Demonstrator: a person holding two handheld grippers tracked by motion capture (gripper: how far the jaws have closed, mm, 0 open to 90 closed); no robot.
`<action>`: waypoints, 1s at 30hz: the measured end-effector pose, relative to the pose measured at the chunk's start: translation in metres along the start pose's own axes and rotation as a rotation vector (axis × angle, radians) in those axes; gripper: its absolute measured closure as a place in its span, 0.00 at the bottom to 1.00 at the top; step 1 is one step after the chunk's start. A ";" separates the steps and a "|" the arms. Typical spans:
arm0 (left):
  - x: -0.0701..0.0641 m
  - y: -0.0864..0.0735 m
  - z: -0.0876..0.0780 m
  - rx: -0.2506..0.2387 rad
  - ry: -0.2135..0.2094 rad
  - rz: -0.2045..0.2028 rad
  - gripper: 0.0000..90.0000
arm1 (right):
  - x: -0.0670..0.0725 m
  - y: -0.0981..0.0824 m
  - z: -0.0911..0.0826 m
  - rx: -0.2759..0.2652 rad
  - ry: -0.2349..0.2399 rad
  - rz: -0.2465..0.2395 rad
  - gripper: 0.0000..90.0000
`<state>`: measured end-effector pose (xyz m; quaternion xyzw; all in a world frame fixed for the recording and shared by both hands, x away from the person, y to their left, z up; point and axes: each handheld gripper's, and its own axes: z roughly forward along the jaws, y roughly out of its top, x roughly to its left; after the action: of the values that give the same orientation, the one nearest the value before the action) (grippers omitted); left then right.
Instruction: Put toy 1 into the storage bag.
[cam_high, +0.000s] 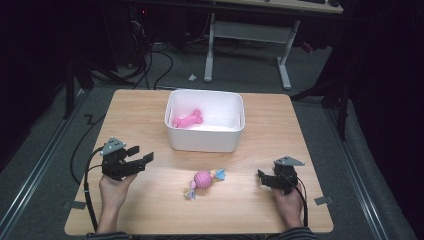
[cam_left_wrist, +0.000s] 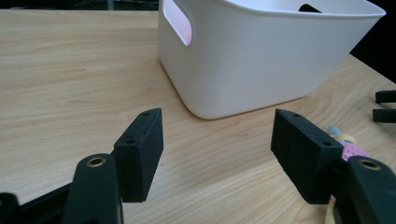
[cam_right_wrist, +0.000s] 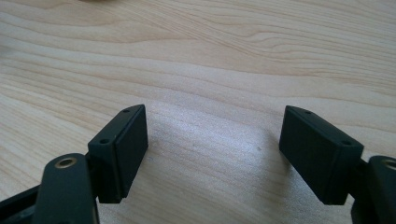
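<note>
A white plastic bin (cam_high: 202, 141) stands at the table's middle back, with a pink bone-shaped toy (cam_high: 187, 120) lying inside. In front of the bin, a pink ball toy (cam_high: 203, 179) with coloured tassels rests on the wood. My left gripper (cam_high: 141, 154) hovers at the left, open and holding nothing, pointing toward the bin. In the left gripper view, the left gripper (cam_left_wrist: 217, 154) frames bare wood before the bin (cam_left_wrist: 261, 60), and the ball toy (cam_left_wrist: 349, 148) peeks out behind the right jaw. My right gripper (cam_high: 261, 178) sits low at the right; in its own view the right gripper (cam_right_wrist: 212, 154) is open over bare table.
The wooden table (cam_high: 150, 210) has rounded corners, and its edges drop to a grey floor. A desk frame (cam_high: 250, 35) and cables stand beyond the far edge. In the left gripper view, the other gripper's jaws (cam_left_wrist: 385, 105) show at the far right.
</note>
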<state>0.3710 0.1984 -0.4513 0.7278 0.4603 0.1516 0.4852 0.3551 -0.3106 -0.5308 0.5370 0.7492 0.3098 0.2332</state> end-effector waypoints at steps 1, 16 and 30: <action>0.000 -0.001 0.000 0.004 0.001 -0.001 0.39 | 0.000 0.000 0.000 0.000 0.000 0.000 0.27; 0.004 -0.019 0.010 0.030 0.013 -0.024 0.38 | 0.000 0.000 0.000 0.001 0.000 -0.001 0.27; 0.004 -0.038 0.025 0.074 0.032 -0.030 0.38 | 0.000 0.000 0.000 0.001 0.000 -0.001 0.27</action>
<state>0.3703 0.1917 -0.4961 0.7357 0.4845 0.1388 0.4525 0.3549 -0.3106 -0.5308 0.5366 0.7496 0.3095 0.2331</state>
